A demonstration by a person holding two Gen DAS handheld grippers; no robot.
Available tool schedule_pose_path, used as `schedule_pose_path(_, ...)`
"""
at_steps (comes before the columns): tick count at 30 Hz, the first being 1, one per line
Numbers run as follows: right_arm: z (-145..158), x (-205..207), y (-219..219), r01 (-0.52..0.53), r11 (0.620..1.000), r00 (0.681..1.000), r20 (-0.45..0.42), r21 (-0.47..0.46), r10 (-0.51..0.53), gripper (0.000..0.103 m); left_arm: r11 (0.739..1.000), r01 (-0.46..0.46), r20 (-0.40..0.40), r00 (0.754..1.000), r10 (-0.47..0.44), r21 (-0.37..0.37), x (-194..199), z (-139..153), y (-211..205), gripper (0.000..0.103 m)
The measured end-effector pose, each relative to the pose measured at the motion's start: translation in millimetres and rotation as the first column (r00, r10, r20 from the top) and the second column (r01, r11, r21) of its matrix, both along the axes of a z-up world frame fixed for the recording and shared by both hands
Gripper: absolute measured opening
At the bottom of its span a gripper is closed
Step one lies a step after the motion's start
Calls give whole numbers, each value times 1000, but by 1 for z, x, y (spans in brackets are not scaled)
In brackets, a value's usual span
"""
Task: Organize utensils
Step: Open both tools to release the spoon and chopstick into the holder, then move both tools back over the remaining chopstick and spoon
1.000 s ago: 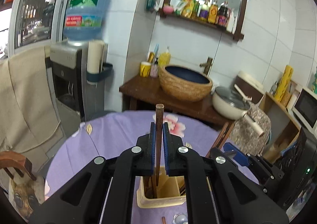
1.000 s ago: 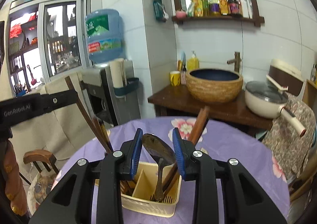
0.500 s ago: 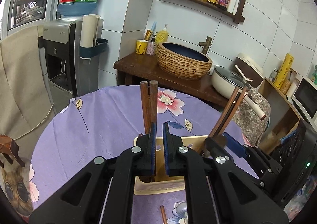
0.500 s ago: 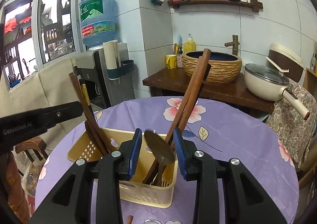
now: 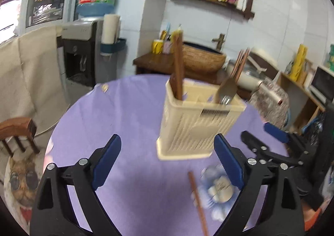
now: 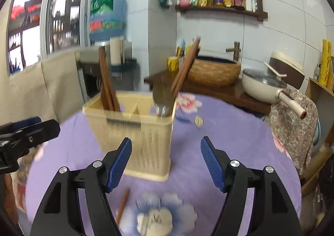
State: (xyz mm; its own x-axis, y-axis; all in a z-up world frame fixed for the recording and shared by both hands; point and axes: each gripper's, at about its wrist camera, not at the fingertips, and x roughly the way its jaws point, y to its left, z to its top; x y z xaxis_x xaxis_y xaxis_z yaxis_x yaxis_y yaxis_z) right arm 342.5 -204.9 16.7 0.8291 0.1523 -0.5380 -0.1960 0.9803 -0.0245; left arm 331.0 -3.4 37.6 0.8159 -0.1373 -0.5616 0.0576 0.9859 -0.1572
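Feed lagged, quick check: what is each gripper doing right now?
Left gripper: open, holding nothing, short of the utensil basket.
Right gripper: open, holding nothing, facing the same basket.

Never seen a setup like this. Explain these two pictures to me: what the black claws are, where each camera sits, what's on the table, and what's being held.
No robot here: a person holds a two-finger gripper in each hand, with a fisheye camera on each looking along its fingers. One picture comes from the left gripper, the other from the right gripper. Both stand wide open and hold nothing. On the purple flowered tablecloth stands a cream utensil basket with wooden chopsticks on one side and a metal spoon with more chopsticks on the other. One loose chopstick lies on the cloth near the grippers.
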Motion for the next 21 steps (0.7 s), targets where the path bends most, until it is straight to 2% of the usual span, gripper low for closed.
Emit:
schedule_pose_path(4,-39,-3,3,14,1000,991,-135,-21,-17,67,999,-36,-95,995,39,31,-10,-42,4,91)
schedule_pose_path(8,-70,2,12,-1,999,969,-246,-37,-8,63,995,-58,-136,988,69,81,-17,-66,7,91)
schedule_pose_path(10,-80,8,16,-6,999,960,-280,-44,-6,59,995,-72,-155,985,82,69,-21,-74,14,91)
schedule_pose_path(12,-86,14,18,-4,1000,951,-308,-30,-5,57,995,-80,-163,983,89,59,-25,-79,19,91)
schedule_pose_path(16,-99,23,25,-9,1000,934,-356,-27,-1,54,990,-105,-164,979,119,90,-32,-83,27,91)
schedule_pose_path(21,-101,25,32,-15,999,937,-348,-28,5,52,992,-97,-182,977,109,76,-34,-88,29,91)
